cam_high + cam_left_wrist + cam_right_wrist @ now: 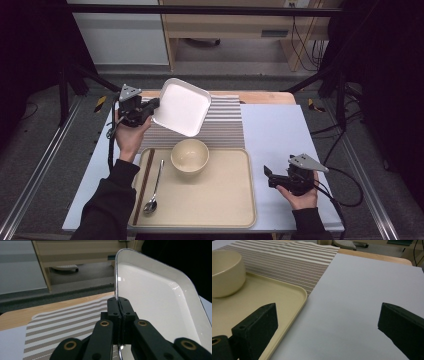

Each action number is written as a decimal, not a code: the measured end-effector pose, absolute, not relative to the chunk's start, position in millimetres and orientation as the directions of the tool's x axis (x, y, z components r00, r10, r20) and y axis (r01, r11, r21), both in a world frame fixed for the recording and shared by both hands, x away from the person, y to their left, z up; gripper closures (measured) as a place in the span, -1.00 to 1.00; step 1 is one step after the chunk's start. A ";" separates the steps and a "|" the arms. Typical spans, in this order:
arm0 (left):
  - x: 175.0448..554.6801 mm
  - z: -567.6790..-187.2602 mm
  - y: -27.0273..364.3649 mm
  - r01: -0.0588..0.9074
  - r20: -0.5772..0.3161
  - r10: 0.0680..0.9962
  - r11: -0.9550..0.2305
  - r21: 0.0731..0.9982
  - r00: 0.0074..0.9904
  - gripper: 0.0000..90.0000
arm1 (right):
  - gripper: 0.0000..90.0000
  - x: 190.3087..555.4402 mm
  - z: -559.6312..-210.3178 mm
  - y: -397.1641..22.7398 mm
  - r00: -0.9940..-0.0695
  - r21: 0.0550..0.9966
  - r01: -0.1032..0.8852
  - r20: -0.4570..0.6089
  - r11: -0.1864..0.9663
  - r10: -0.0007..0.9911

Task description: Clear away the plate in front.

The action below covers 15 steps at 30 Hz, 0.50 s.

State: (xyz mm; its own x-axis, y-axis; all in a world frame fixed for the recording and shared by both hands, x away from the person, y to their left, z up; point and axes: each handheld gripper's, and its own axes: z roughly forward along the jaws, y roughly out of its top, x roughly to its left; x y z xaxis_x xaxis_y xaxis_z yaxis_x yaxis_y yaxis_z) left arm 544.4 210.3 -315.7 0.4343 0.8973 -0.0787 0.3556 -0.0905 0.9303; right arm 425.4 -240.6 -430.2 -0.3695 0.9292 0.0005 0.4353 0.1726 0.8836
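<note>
left hand-held gripper (pixel 121 305) | clamped on white plate (pixel 160 302) rim | plate lifted, tilted

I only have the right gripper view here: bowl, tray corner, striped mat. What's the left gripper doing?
Observer: The left gripper is shut on the rim of a white square plate, holding it tilted above the striped mat.
Operator: Anything on the tray besides the bowl?
Observer: Yes, a metal spoon lies on the tray, left of the bowl.
Operator: Anything else there?
Observer: A pair of dark chopsticks lies along the tray's left edge, beside the spoon.
Operator: And where is my right gripper overall?
Observer: The right gripper sits open over the pale sheet, right of the tray, holding nothing.
</note>
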 end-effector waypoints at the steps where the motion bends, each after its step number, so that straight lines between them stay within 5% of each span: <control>1: 540.7 -313.5 209.9 0.346 -0.073 0.893 -0.095 0.933 0.444 0.97 | -0.93 425.4 -430.1 -240.8 -0.370 0.884 0.434 -0.001 0.174 0.929; 15: 492.3 -297.2 200.4 0.276 -0.048 0.840 -0.123 0.953 0.540 0.97 | -0.93 424.1 -429.1 -240.4 -0.367 0.885 0.437 0.012 0.161 0.930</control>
